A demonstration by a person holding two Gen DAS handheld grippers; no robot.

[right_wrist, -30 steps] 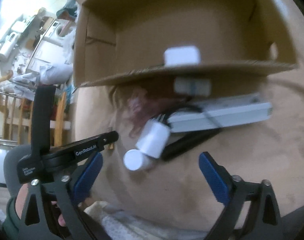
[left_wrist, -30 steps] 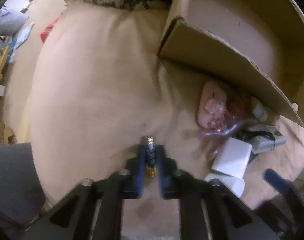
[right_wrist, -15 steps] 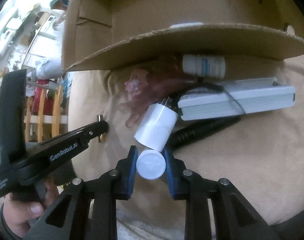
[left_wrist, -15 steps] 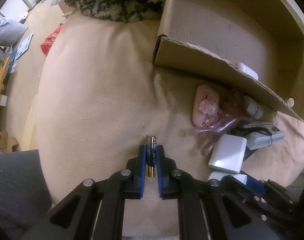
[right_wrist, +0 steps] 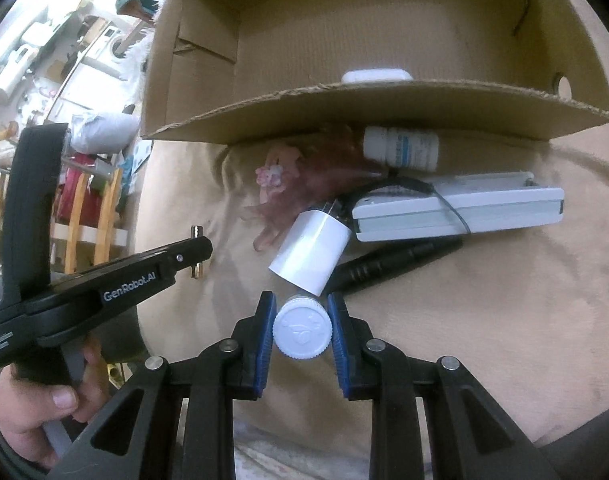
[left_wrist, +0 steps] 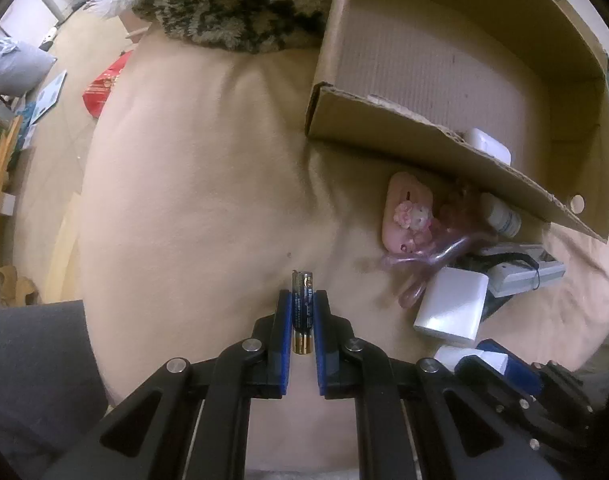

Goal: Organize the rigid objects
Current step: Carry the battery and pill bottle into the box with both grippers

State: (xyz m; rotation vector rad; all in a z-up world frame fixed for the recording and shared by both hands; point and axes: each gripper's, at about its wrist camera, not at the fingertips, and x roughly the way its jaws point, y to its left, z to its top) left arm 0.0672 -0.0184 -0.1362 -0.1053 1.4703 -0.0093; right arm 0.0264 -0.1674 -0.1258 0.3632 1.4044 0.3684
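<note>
The right gripper [right_wrist: 301,322] squeezes a white bottle cap [right_wrist: 302,331] on the tan blanket [right_wrist: 484,312]. Just past it lies a white plug [right_wrist: 310,256]. Far back stands a cardboard box [right_wrist: 384,40]. On the left, a hand [right_wrist: 36,408] holds the left gripper [right_wrist: 192,250], pinching a small battery [right_wrist: 196,252].

We see the cardboard box [right_wrist: 384,40] at the back on the blanket [right_wrist: 504,340], charger [right_wrist: 376,75] inside. Before its flap: pill bottle [right_wrist: 400,148], power strip [right_wrist: 460,208], adapter [right_wrist: 310,254]. Battery [left_wrist: 302,308] lies well left.

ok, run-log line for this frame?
left gripper: shut on battery | right gripper: just closed on white-capped bottle | cardboard box: one white item inside
</note>
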